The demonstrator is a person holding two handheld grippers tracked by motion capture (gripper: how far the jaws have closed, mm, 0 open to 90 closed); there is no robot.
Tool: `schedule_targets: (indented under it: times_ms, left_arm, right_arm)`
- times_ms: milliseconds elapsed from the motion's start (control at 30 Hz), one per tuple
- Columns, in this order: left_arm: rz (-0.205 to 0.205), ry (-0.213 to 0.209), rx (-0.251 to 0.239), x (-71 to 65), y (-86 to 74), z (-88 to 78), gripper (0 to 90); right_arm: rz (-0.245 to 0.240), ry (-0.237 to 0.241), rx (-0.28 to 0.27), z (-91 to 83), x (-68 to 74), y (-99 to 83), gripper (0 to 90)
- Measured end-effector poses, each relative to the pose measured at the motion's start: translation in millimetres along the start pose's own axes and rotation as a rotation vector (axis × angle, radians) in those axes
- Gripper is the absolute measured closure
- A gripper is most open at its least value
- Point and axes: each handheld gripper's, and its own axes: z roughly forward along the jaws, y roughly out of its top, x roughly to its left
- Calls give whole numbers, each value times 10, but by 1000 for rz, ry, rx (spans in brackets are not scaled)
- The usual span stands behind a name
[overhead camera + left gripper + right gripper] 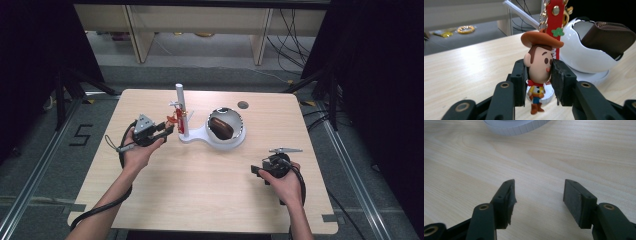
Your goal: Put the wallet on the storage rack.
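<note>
A small cowboy figure [539, 65] hangs by a chain from a red strap [555, 20] on the white stand's post [180, 100]. My left gripper [167, 131] holds the figure's head, a pad against each side of it [539, 67]. Behind it, the stand's white bowl [579, 55] contains a brown pouch [609, 37]. From the high view the bowl [240, 131] and pouch [221, 127] lie at table centre. My right gripper [257, 171] rests low near the right front of the table, jaws open with nothing between them [539, 195].
The stand's white base edge [516, 126] lies ahead of the right gripper. A dark round hole [243, 105] sits in the tabletop behind the bowl. Shelving legs and cables stand on the floor beyond the table's far edge.
</note>
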Motion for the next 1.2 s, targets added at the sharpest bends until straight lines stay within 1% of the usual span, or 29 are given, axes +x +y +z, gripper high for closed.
schedule_targets:
  times_ms: [33, 67, 100, 133, 167, 200, 267, 300, 367, 400, 500, 533, 633, 700, 733, 767, 867, 900, 933, 1033, 1133, 1167, 1200]
  left_arm:
    - [-1, -5, 12, -3, -2, 0, 615]
    - [7, -10, 18, 1, -5, -2, 594]
    - [7, -9, 24, 4, -13, -7, 577]
    - [5, -11, 31, 9, -25, -10, 567]
    - [6, -8, 43, 15, -36, -22, 560]
    - [8, -10, 44, 27, -52, -32, 556]
    - [3, 0, 59, 45, -83, -73, 543]
    - [7, -1, 63, 59, -92, -88, 530]
    - [7, 7, 73, 89, -115, -136, 498]
    - [6, 8, 71, 106, -127, -162, 486]
    - [6, 39, 81, 153, -160, -266, 434]
    - [12, 52, 80, 167, -172, -302, 413]
    - [17, 84, 81, 204, -200, -422, 375]
    - [19, 94, 80, 226, -225, -498, 365]
    - [17, 101, 84, 240, -246, -547, 359]
    - [16, 101, 85, 252, -263, -572, 353]
    - [14, 112, 107, 283, -343, -683, 338]
    - [9, 116, 107, 289, -382, -727, 337]
    - [7, 118, 111, 293, -405, -755, 335]
    - [-7, 140, 107, 302, -507, -873, 333]
    - [-25, 156, 107, 304, -593, -964, 333]
    - [-29, 158, 106, 299, -632, -996, 333]
    - [-30, 158, 106, 296, -656, -1015, 333]
  right_arm:
    - [0, 0, 0, 0, -1, -1, 440]
    - [0, 0, 0, 1, 0, -1, 440]
    - [2, 9, -2, 6, -3, -2, 440]
    - [1, 1, 0, 1, 1, -1, 440]
    - [1, 0, 0, 0, 2, -1, 440]
    - [2, 2, -1, 1, 2, -1, 440]
    - [4, 10, -4, 17, -3, -3, 440]
    - [-3, -4, 9, 15, -6, -2, 440]
    - [-2, -9, 6, 20, -2, -4, 440]
    - [3, 7, -2, 20, 3, -5, 440]
    - [4, 4, -3, 23, 2, -3, 440]
    - [3, 1, 4, 17, 1, -1, 440]
    - [3, -9, -1, 23, 2, -6, 440]
    - [4, -9, 0, 27, 1, -7, 440]
    - [-13, 1, -4, 27, -11, -13, 440]
    - [2, 1, -1, 25, 0, -9, 440]
    - [-3, -13, -1, 25, 5, -8, 440]
    - [-2, -16, -1, 29, 7, -8, 440]
    - [-2, 3, -5, 32, 4, -10, 440]
    - [-3, 8, 4, 35, 1, -10, 440]
    - [-1, 0, 9, 37, 3, -13, 440]
    - [-8, -5, 13, 39, 0, -14, 440]
    - [-1, -2, 9, 42, 9, -15, 440]
